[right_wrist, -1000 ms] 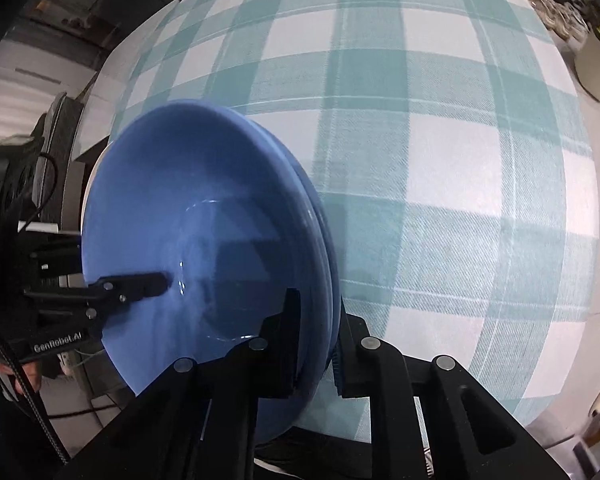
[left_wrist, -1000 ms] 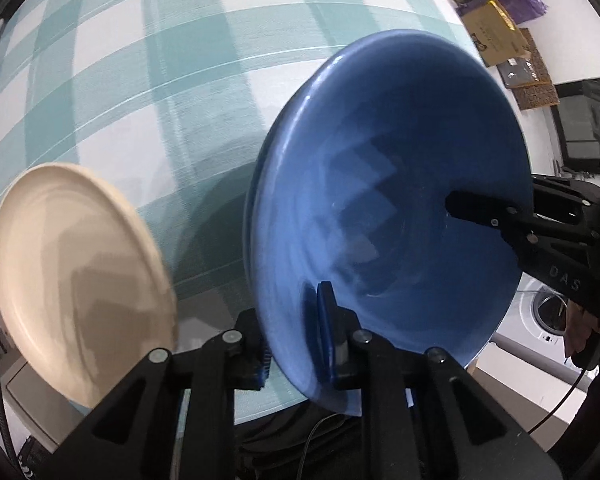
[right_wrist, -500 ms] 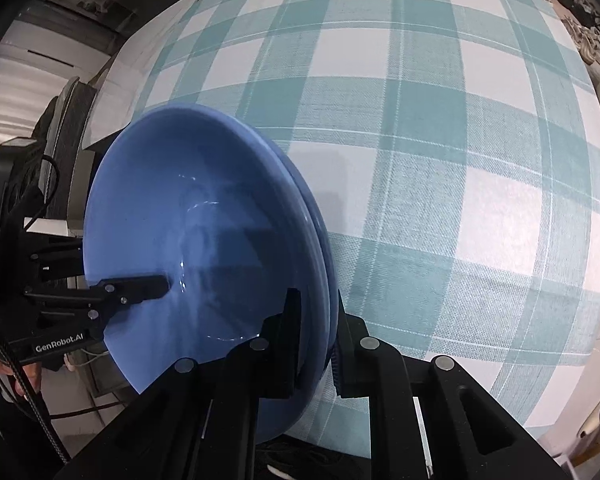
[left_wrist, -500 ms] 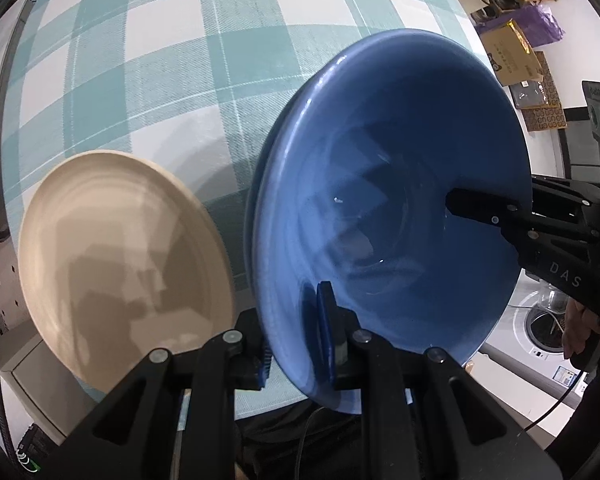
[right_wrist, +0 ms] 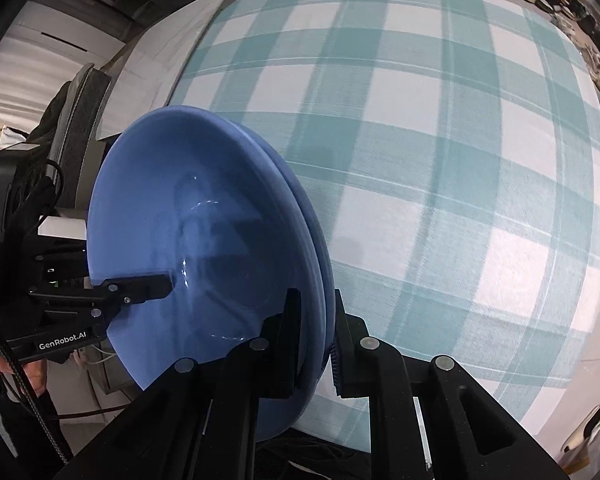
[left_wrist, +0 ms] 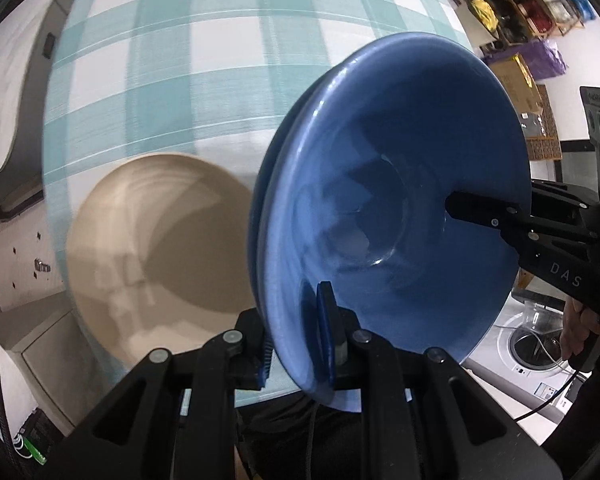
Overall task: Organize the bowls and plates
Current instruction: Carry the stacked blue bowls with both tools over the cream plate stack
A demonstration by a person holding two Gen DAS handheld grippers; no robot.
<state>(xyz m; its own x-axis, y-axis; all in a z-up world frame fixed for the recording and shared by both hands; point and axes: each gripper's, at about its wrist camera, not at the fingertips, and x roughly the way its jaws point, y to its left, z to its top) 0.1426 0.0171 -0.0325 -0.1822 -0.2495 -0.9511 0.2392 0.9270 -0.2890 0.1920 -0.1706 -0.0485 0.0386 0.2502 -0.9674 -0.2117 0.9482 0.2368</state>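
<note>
Two stacked blue bowls [left_wrist: 380, 200] are held in the air above the table, both grippers clamped on opposite rims. My left gripper [left_wrist: 296, 340] is shut on the near rim in the left wrist view. My right gripper [right_wrist: 316, 340] is shut on the near rim of the stack [right_wrist: 204, 264] in the right wrist view. Each gripper shows in the other's view, at the far rim. A beige plate [left_wrist: 160, 248] lies on the table to the left of the bowls, near the table's front edge.
The table carries a teal and white checked cloth [right_wrist: 440, 160]. A washing machine [left_wrist: 532, 344] and cardboard boxes [left_wrist: 512, 76] stand on the floor beyond the table's right side. A white surface [right_wrist: 160, 60] borders the table at the left.
Both grippers have carried the blue bowls leftward over the table. The beige plate has come further into the left wrist view, closer to the bowls.
</note>
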